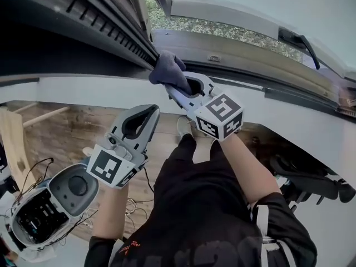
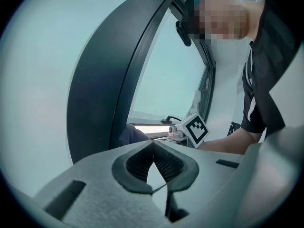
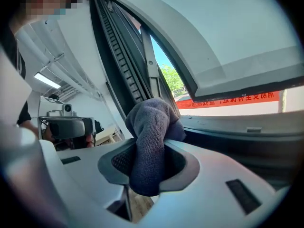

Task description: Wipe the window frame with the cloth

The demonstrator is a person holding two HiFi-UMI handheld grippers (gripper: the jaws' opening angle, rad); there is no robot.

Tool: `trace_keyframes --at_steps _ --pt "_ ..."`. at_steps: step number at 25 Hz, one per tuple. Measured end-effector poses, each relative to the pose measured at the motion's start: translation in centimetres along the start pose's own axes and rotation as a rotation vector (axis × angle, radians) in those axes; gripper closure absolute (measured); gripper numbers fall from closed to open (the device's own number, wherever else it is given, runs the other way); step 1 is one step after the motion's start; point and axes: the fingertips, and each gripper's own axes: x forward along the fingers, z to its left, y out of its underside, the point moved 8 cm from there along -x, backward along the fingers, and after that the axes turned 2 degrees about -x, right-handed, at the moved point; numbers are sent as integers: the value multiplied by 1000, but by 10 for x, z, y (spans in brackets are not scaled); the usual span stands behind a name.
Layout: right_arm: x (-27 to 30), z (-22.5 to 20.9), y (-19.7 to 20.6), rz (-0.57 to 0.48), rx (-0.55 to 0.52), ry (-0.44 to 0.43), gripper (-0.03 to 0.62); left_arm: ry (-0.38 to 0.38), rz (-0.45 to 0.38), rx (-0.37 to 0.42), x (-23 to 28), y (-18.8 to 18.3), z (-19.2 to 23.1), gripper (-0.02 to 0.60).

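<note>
Right gripper (image 3: pixel 150 152) clamping knit cloth (image 3: pixel 152 122), perhaps touching frame (image 3: pixel 119 63)

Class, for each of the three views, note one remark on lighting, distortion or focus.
Head view: bright outdoors, while the window frame at upper left sits in deep shadow. Left gripper view: the fisheye bends the frame into an arc, and the corners vignette black. Right gripper view: the cloth is in sharp focus and evenly lit.
</note>
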Motion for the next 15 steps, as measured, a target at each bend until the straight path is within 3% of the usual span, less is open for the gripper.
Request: trace_keyframes --at_steps 15 --pt "-9 -36 -4 2 28 92 487 69 27 -1 39 -3 9 561"
